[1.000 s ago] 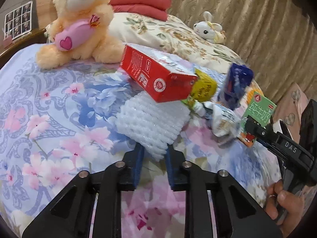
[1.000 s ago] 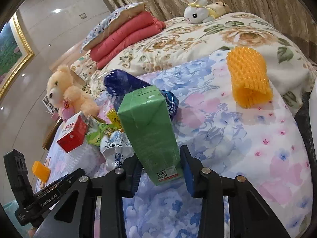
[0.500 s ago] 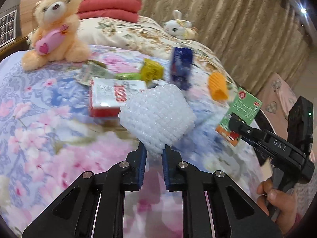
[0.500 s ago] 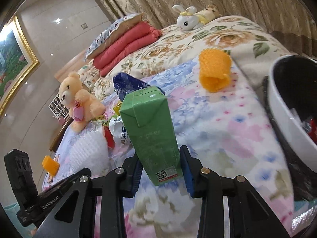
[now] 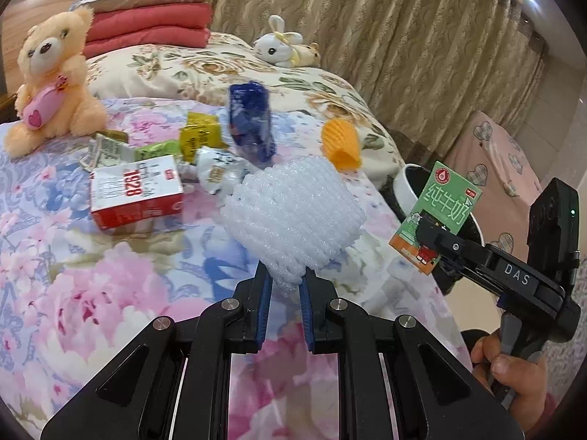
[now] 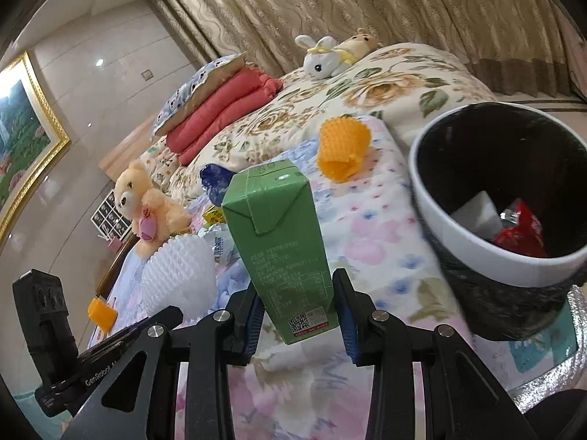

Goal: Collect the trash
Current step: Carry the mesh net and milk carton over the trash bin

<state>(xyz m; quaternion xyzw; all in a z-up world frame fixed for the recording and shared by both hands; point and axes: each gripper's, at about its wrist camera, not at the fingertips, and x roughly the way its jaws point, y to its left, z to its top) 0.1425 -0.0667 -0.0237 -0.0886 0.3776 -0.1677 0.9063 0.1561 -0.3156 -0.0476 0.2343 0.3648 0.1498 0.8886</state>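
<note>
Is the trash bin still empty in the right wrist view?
No: the trash bin already holds a red wrapper and a pale grey piece at its bottom.

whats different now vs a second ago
Both hands have swung toward the bin, now in view. The left gripper lifted the white foam net off the bed; the red carton fell flat. The right gripper keeps clamping the green carton.
</note>
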